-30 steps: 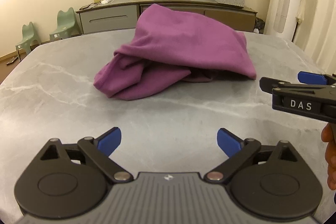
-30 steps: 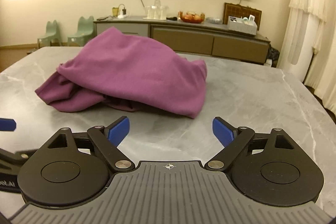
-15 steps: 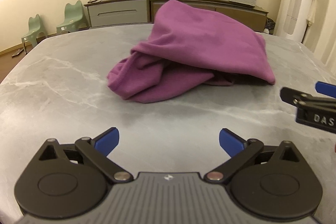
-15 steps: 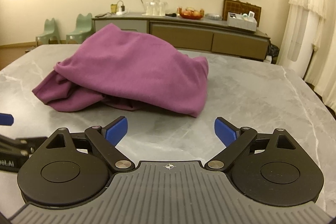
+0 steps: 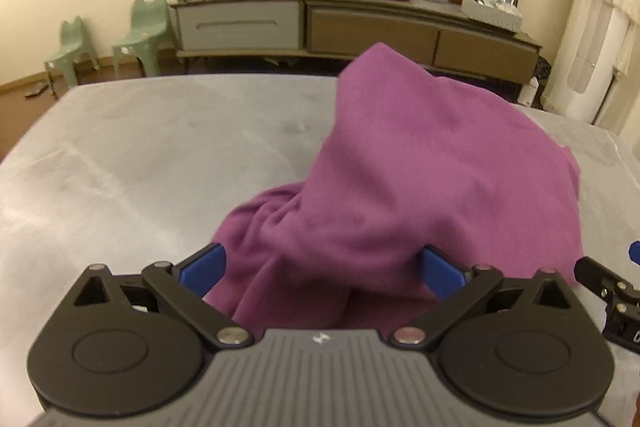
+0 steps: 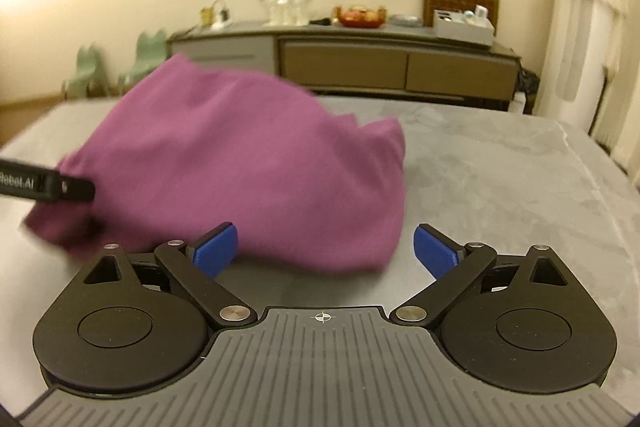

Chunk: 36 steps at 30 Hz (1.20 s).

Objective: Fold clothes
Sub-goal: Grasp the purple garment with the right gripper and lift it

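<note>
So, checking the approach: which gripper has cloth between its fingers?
The left gripper: purple cloth fills its gap. The right gripper, opening, frames only an edge.

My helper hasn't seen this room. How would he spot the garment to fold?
Find the grey marble table before the long sideboard. The purple garment lies crumpled on it, the only cloth there.

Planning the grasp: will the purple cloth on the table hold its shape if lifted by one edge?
Probably not: the purple cloth lies slumped in soft folds, so it should droop. It looks light and thin. On the smooth table it would likely bunch or slide if pushed.
</note>
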Each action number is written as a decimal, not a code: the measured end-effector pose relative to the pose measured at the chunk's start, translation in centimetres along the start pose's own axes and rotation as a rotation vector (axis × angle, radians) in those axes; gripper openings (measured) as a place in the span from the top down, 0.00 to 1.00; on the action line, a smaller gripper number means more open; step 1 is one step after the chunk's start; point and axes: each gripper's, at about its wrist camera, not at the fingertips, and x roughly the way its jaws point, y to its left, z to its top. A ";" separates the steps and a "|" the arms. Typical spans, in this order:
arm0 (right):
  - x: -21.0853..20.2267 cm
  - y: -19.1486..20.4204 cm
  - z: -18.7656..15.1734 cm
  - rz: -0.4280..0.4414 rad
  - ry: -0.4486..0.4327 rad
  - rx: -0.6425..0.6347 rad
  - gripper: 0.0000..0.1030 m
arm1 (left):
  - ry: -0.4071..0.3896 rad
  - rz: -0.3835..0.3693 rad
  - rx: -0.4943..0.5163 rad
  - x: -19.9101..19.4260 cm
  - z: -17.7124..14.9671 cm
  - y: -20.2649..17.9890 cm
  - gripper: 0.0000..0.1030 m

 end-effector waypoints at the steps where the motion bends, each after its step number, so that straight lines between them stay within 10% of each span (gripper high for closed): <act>1: 1.1 -0.5 0.2 0.009 0.014 0.014 0.08 | 0.012 -0.002 0.004 0.9 0.4 -0.3 0.00; 3: 3.4 -1.3 0.4 0.045 0.061 0.033 0.25 | 0.039 -0.021 0.026 2.5 0.9 -1.1 0.10; 5: 5.1 -2.3 0.4 0.093 0.124 0.063 0.77 | 0.045 -0.061 0.043 3.0 1.8 -1.7 0.33; 6: 5.9 -2.8 0.5 0.116 0.155 0.080 0.86 | 0.038 -0.078 0.050 2.9 2.4 -2.1 0.36; 12: -2.4 -8.2 5.6 0.389 -0.138 0.318 1.00 | -0.187 -0.352 0.078 -5.0 7.1 -3.8 0.41; 14: -7.6 -10.7 6.8 0.531 -0.316 0.371 1.00 | -0.301 -0.443 0.097 -8.6 7.2 -4.1 0.07; 18: -10.4 -14.1 6.0 0.308 -0.353 0.352 1.00 | -0.334 -0.334 0.145 -8.4 4.7 -4.8 0.00; 21: -5.6 -14.4 4.0 -0.078 -0.098 0.255 0.91 | -0.223 -0.219 0.118 -4.5 2.0 -3.3 0.00; 22: -4.5 -14.2 3.4 -0.067 -0.061 0.249 0.87 | -0.192 -0.185 0.098 -3.3 1.2 -2.5 0.00; 26: -1.1 -12.3 1.6 0.090 0.010 0.253 0.15 | -0.121 -0.135 -0.036 -0.2 -0.7 1.7 0.00; 30: 2.3 -5.3 1.0 0.261 0.052 0.079 0.06 | -0.097 -0.225 -0.062 2.1 1.2 1.3 0.00; 31: 3.5 -3.5 0.6 0.245 0.064 -0.001 0.06 | -0.106 -0.261 -0.038 2.5 2.0 0.7 0.17; 32: 4.7 -1.7 0.3 0.212 0.074 -0.088 0.17 | -0.114 -0.297 -0.014 2.8 2.9 0.1 0.55; 33: 5.8 -0.8 0.0 0.174 0.101 -0.156 0.33 | -0.119 -0.331 0.019 2.7 3.4 -0.5 0.63; 34: 7.0 -0.3 -0.2 0.134 0.139 -0.213 0.82 | -0.124 -0.364 0.051 2.6 4.0 -1.0 0.65; 36: 7.2 -1.6 1.1 0.051 0.152 -0.216 0.95 | -0.159 -0.454 0.146 1.5 4.8 -2.5 0.74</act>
